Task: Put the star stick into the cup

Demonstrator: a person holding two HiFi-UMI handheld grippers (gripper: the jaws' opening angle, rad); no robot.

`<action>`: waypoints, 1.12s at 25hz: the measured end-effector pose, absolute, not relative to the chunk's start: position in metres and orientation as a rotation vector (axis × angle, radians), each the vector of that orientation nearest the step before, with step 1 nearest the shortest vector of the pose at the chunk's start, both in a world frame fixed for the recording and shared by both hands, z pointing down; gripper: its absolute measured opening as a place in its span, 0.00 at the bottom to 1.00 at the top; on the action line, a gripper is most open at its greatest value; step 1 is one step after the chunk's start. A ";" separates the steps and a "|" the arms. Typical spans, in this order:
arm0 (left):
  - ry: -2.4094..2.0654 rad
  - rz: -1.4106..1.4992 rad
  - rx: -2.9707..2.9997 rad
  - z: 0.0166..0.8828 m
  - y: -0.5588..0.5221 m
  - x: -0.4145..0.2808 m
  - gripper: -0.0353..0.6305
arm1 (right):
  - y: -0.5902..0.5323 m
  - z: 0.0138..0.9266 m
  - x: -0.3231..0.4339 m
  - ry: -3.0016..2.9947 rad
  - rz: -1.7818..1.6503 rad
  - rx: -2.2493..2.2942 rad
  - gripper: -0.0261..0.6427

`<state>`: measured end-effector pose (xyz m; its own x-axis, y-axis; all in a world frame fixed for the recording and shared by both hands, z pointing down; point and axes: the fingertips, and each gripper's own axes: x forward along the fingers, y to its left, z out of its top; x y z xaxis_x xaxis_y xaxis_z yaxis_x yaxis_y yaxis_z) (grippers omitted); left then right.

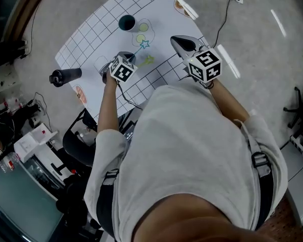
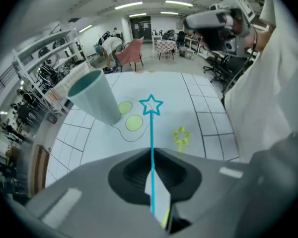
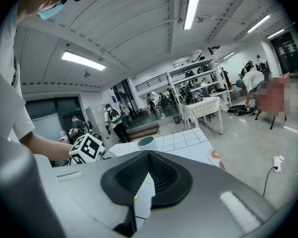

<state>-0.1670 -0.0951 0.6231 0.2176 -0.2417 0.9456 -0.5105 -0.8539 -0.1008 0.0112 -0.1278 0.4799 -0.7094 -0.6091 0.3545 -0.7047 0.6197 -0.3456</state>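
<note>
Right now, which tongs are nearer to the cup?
Left. The left tongs, shut on the blue star stick, are just short of the cup; the right tongs hover farther away, off to its right.

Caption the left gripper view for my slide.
Left gripper shut on the blue star stick, teal cup ahead.

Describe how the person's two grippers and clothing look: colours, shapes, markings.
The left gripper and right gripper are grey wedge-shaped shells with black ribbed pads; each carries a white cube with black square markers. The person wears a white short-sleeved T-shirt with dark straps.
</note>
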 end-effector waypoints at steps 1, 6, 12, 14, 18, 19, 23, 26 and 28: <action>-0.755 1.663 2.290 0.611 -0.096 -0.166 0.08 | -0.127 0.480 0.008 -2.640 0.698 1.076 0.04; -1.104 1.372 2.441 0.532 -0.120 -0.165 0.08 | -0.131 0.477 -0.004 -2.656 0.687 1.043 0.04; -1.544 0.701 2.478 0.435 -0.169 -0.174 0.08 | -0.131 0.478 -0.016 -2.672 0.645 0.996 0.04; -1.666 0.572 2.458 0.412 -0.182 -0.180 0.08 | -0.131 0.478 -0.018 -2.675 0.640 0.984 0.04; -1.782 0.209 2.373 0.377 -0.206 -0.189 0.08 | -0.135 0.479 -0.015 -2.669 0.647 0.981 0.04; -1.781 0.087 2.340 0.369 -0.213 -0.192 0.08 | -0.138 0.478 -0.013 -2.668 0.646 0.983 0.04; -1.786 -0.190 2.234 0.357 -0.242 -0.206 0.08 | -0.148 0.481 -0.002 -2.660 0.652 0.996 0.04; -1.819 -0.155 2.183 0.372 -0.255 -0.206 0.08 | -0.147 0.488 0.007 -2.636 0.689 0.998 0.04; -1.840 -0.160 2.138 0.384 -0.262 -0.205 0.08 | -0.150 0.491 0.010 -2.628 0.703 0.986 0.04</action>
<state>-0.2053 -0.2620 0.3842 0.1662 -0.9788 0.1193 -0.9437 -0.1228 0.3072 0.0097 -0.1503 0.4913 -0.7407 -0.5497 0.3862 -0.6691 0.6553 -0.3506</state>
